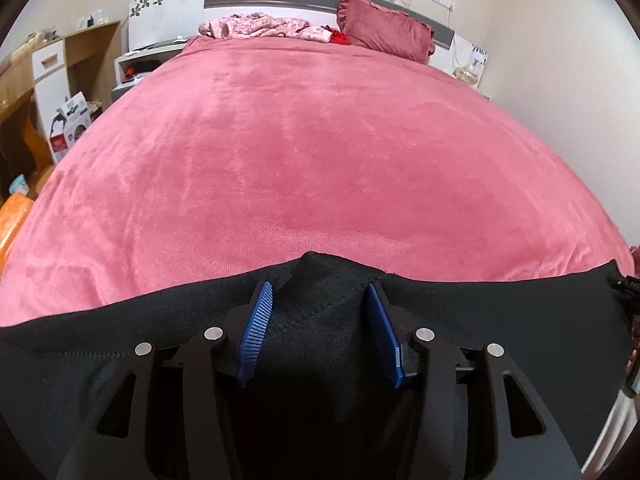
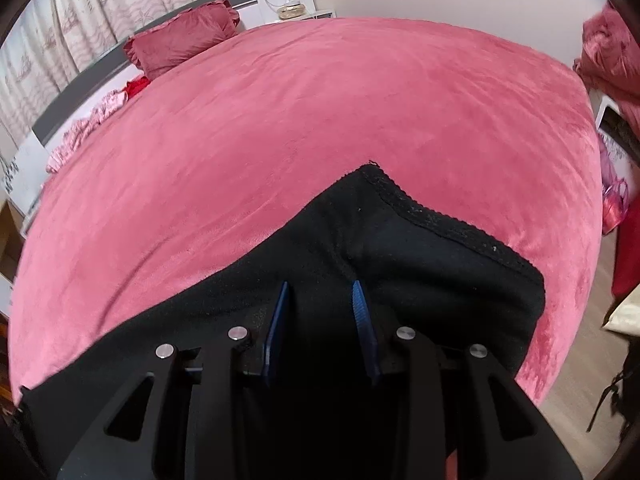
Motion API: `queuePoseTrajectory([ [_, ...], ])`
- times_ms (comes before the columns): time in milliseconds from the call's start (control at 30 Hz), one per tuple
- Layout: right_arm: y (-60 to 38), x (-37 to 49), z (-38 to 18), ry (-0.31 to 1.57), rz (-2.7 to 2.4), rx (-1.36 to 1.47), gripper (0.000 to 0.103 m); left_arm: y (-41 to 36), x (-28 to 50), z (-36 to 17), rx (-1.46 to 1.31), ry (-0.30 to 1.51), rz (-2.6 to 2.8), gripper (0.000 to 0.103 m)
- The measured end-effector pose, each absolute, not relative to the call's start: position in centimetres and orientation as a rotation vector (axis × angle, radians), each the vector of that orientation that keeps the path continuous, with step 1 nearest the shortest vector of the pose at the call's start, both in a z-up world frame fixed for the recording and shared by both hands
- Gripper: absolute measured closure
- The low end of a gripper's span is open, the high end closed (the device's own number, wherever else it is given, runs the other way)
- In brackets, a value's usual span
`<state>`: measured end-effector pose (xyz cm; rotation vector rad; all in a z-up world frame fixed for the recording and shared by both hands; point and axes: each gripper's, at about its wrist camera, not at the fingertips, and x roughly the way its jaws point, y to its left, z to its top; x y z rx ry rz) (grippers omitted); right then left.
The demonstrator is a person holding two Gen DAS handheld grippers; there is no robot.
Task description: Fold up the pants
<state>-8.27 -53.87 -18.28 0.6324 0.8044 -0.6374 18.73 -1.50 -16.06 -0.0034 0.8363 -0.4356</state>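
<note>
Black pants [image 1: 120,320] lie along the near edge of a pink plush bed cover [image 1: 320,140]. In the left wrist view a hump of the black cloth stands between the blue pads [image 1: 256,320], and my left gripper [image 1: 319,286] is shut on it. The right wrist view shows the pants [image 2: 420,248] ending in a lace-trimmed edge [image 2: 440,216] that points up the bed [image 2: 320,100]. My right gripper [image 2: 320,284] is shut on a creased fold of that cloth, just behind the lace edge. The part of the pants under both grippers is hidden.
A dark pink pillow [image 1: 388,28] and a heap of pink patterned clothes [image 1: 264,26] lie at the headboard. A wooden desk [image 1: 48,64] and a cardboard box [image 1: 70,120] stand left of the bed. Wood floor [image 2: 580,392] and piled pink bedding [image 2: 612,56] are to the right.
</note>
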Motion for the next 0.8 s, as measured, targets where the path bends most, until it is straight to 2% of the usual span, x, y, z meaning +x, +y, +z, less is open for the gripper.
queuePoseTrajectory([
  [33,-53.9,-8.6,-18.0,0.806,-0.635,0.64,0.071,-1.3,18.2,-15.9,-0.008,0.838,-0.436,0.046],
  [100,-53.9,-9.6,-17.5,0.81,-0.634,0.636,0.07,-1.0,16.9,-15.8,0.01,0.846,-0.437,0.02],
  [133,-53.8,-10.2,-17.3,0.813,-0.628,0.637,0.07,-0.9,15.8,-15.8,0.034,0.847,-0.438,0.017],
  [367,-54.8,-14.5,-17.1,0.768,-0.632,0.747,0.07,0.8,10.8,-16.0,0.091,0.795,-0.422,0.017],
  [433,-55.3,-14.9,-17.4,0.764,-0.627,0.767,0.076,1.5,10.8,-16.0,0.056,0.8,-0.406,0.017],
  [467,-55.8,-15.1,-17.6,0.75,-0.633,0.784,0.083,1.8,10.9,-16.1,0.041,0.807,-0.4,0.017],
  [500,-56.3,-15.3,-17.7,0.741,-0.651,0.789,0.096,1.9,10.8,-16.1,0.035,0.811,-0.4,0.017],
  [533,-57.2,-15.6,-18.0,0.735,-0.686,0.803,0.103,1.9,10.9,-16.1,0.035,0.817,-0.399,0.017],
  [633,-58.7,-16.4,-18.5,0.696,-0.673,0.908,0.103,1.5,10.8,-16.1,0.068,0.82,-0.389,0.017],
  [667,-58.3,-16.3,-18.1,0.703,-0.666,0.882,0.101,1.4,10.7,-16.1,0.077,0.819,-0.384,0.017],
  [733,-56.8,-16.0,-16.8,0.713,-0.645,0.79,0.082,1.5,10.3,-16.0,0.082,0.816,-0.372,0.017],
  [767,-56.3,-16.0,-16.4,0.703,-0.634,0.768,0.056,1.6,10.2,-16.0,0.078,0.816,-0.363,0.017],
  [800,-55.5,-16.2,-15.8,0.683,-0.628,0.744,0.035,1.8,10.2,-15.9,0.071,0.816,-0.352,0.017],
])
